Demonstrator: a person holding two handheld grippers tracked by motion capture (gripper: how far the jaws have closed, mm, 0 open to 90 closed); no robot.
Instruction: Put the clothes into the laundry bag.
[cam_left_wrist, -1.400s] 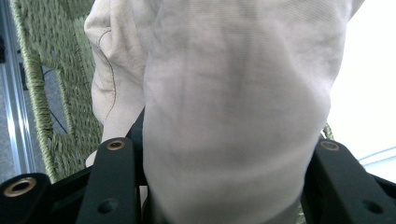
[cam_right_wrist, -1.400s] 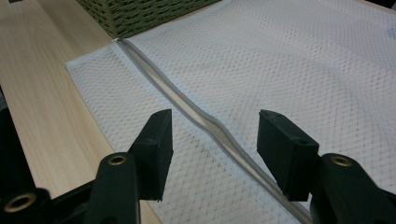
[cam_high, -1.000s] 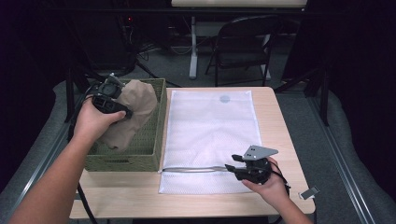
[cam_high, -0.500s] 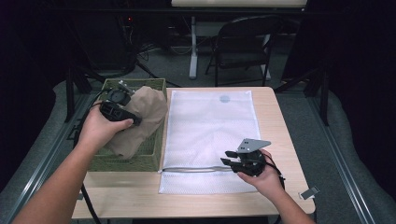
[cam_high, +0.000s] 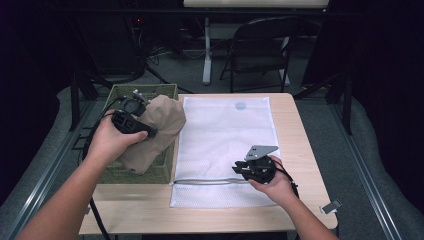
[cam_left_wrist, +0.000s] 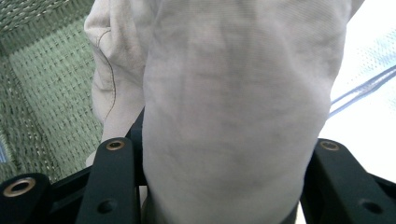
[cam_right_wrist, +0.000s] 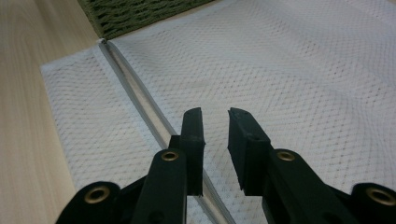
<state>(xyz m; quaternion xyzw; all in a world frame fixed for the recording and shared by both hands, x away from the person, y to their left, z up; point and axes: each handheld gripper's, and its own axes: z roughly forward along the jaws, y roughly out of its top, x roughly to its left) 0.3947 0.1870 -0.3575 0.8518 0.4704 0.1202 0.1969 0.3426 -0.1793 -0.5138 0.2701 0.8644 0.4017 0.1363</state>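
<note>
Beige garment lifted, mesh bag not yet opened

Nearest, the right hand-held gripper (cam_high: 242, 169) is lowered at the grey zipper (cam_right_wrist: 140, 100) of the flat white mesh laundry bag (cam_high: 227, 135) on the desk (cam_high: 300, 125); its jaws have just been closing, a narrow gap left, nothing pinched. Farther, the crumpled beige cloth garment (cam_high: 156, 131) is clamped by the left hand-held gripper (cam_high: 150, 133) over the green woven basket (cam_high: 150, 91); insertion is judged still left.

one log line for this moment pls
left gripper: shut on beige cloth garment, over green woven basket | right gripper: jaws just closing, nothing between, above white mesh laundry bag zipper
</note>
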